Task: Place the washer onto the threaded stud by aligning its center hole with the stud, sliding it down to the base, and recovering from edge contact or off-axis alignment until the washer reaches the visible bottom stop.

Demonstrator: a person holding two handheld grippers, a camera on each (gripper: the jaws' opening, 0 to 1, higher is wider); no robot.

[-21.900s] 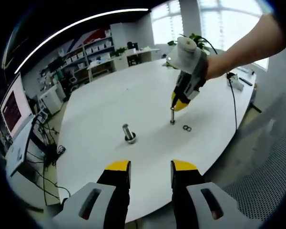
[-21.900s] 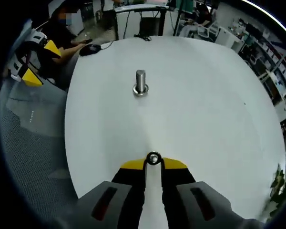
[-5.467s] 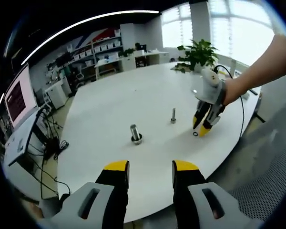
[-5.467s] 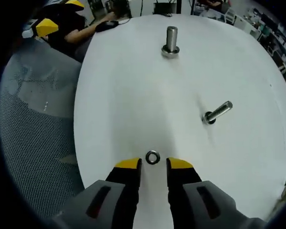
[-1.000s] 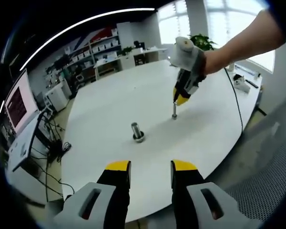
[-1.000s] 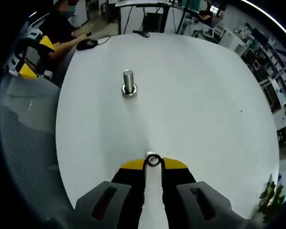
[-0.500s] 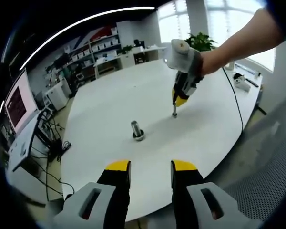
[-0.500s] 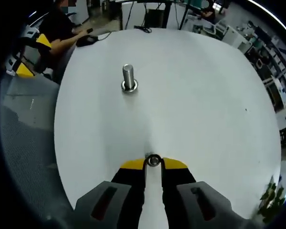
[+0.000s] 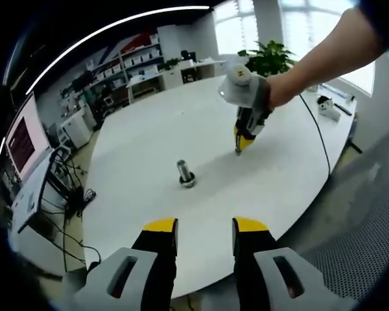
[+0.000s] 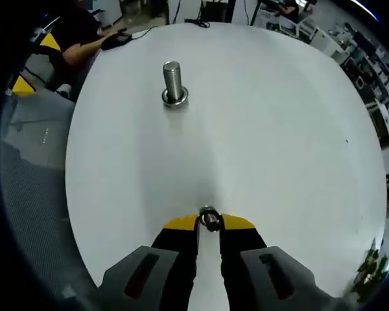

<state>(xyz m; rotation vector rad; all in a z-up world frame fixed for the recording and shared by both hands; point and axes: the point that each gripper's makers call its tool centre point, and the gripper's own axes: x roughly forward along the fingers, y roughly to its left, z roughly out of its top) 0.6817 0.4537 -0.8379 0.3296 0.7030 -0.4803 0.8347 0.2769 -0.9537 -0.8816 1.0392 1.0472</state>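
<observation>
Right gripper view: the right gripper [image 10: 209, 222] points down at the white table [image 10: 279, 129]. Its two yellow-tipped jaws stand narrow, closed around the top of the thin stud [image 10: 209, 219], which sits exactly between the tips. A ring-shaped metal part is visible at the stud's top between the jaw tips; whether this is the washer or the stud's own end cannot be told, and its height on the stud is hidden by the jaws. A thicker bolt [image 10: 172, 83] stands upright on its head farther up the table, well apart from the gripper.

Left gripper view: the left gripper [image 9: 204, 228] is held off the near edge of the table [image 9: 149, 129], and its jaws are parted with nothing between them. Across the table, the right gripper [image 9: 240, 144], held by a hand [image 9: 259, 97], points down over the stud; only a short length of the stud shows below the yellow tips. The thick bolt [image 9: 185, 173] stands to the left of that gripper, apart from it. A potted plant [image 9: 267, 59] stands beyond the far table edge.
</observation>
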